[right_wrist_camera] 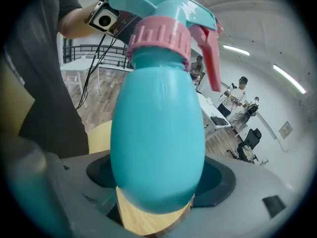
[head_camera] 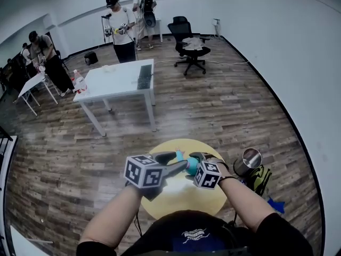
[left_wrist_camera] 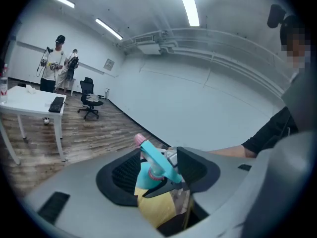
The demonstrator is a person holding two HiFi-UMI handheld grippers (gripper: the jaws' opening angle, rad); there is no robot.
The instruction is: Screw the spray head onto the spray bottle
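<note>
A teal spray bottle (right_wrist_camera: 158, 133) fills the right gripper view, with my right gripper (right_wrist_camera: 158, 182) shut on its body. Its teal spray head (right_wrist_camera: 163, 6) sits on top with a pink collar (right_wrist_camera: 158, 38) and a pink trigger (right_wrist_camera: 210, 58). In the left gripper view the spray head (left_wrist_camera: 157, 157) lies between the jaws of my left gripper (left_wrist_camera: 161, 170), which stand open around it. In the head view both grippers meet above the yellow round table (head_camera: 181, 196): left gripper (head_camera: 178, 163), right gripper (head_camera: 193, 163), bottle (head_camera: 191, 167) between them.
A steel cup (head_camera: 248, 161) and a green bag (head_camera: 259, 179) lie right of the yellow table. Farther off stand a white table (head_camera: 120, 79) and an office chair (head_camera: 189, 44). Several people stand along the back wall.
</note>
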